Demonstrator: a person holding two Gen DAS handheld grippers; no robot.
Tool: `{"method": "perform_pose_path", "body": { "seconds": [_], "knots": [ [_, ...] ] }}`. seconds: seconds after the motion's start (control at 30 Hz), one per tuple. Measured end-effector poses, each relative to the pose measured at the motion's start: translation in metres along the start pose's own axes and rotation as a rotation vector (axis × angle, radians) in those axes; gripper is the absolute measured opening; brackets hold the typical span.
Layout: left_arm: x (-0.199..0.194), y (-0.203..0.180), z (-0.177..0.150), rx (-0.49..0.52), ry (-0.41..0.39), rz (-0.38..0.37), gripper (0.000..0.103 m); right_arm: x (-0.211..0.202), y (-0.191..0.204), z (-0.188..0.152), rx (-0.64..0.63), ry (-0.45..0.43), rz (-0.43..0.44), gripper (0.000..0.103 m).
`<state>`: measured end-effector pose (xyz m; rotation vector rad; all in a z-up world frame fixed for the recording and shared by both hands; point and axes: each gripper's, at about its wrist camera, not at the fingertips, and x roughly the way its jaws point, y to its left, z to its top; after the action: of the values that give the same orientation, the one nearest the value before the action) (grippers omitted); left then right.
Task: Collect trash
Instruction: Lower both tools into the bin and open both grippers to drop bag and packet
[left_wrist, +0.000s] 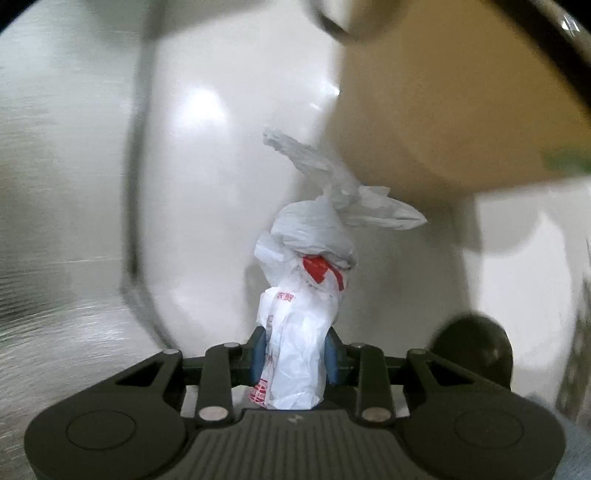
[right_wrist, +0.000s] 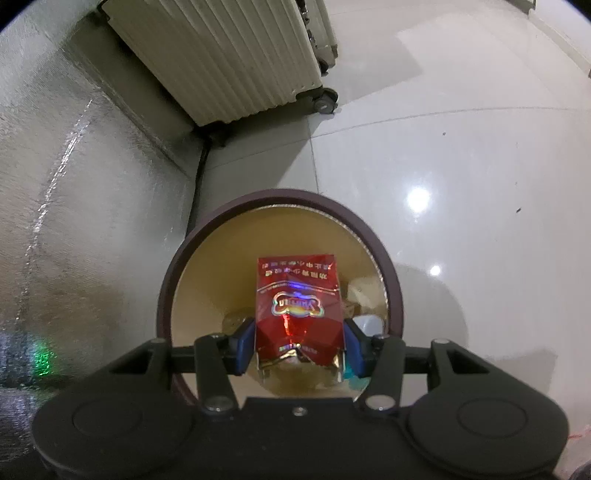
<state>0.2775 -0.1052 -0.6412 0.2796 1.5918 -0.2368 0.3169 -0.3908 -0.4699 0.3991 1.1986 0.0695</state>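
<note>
My left gripper (left_wrist: 295, 356) is shut on a crumpled white plastic bag with red print (left_wrist: 303, 295), whose knotted end sticks out ahead over the pale floor. The tan side of a bin (left_wrist: 443, 110) blurs past at the upper right of the left wrist view. My right gripper (right_wrist: 300, 347) is shut on a red cigarette pack (right_wrist: 297, 306) with its foil end torn, held over the mouth of a round waste bin (right_wrist: 173, 295) with a dark brown rim and tan inside. Several bits of trash lie at the bin's bottom.
A cream ribbed suitcase on wheels (right_wrist: 236, 55) stands behind the bin against a silvery textured wall (right_wrist: 74, 184). A dark cable (right_wrist: 199, 173) runs down along the wall's foot. Glossy pale floor tiles (right_wrist: 461, 166) spread to the right.
</note>
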Motion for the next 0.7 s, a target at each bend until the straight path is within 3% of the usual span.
{"method": "perform_pose_path", "body": {
  "seconds": [0.17,0.3,0.43,0.5,0.6,0.7],
  "knots": [
    [-0.052,0.032,0.018,-0.172,-0.120,0.071,0.033,0.012,0.001,0.008,0.046,-0.004,0.015,0.051],
    [-0.100,0.033,0.030,-0.210,-0.250,0.042,0.033,0.026,0.006,0.021,0.078,-0.010,0.017,0.055],
    [-0.142,0.030,0.041,-0.213,-0.358,0.018,0.033,0.021,0.010,0.023,0.078,-0.030,-0.017,0.071],
    [-0.162,0.028,0.046,-0.215,-0.406,0.003,0.033,0.014,0.010,0.022,0.064,-0.038,-0.011,0.072],
    [-0.188,0.015,0.049,-0.181,-0.455,-0.070,0.033,0.001,0.006,0.020,0.066,-0.049,-0.008,0.072],
    [-0.201,-0.008,0.051,-0.079,-0.420,-0.193,0.033,-0.013,0.000,0.018,0.085,-0.067,-0.001,0.072]
  ]
}}
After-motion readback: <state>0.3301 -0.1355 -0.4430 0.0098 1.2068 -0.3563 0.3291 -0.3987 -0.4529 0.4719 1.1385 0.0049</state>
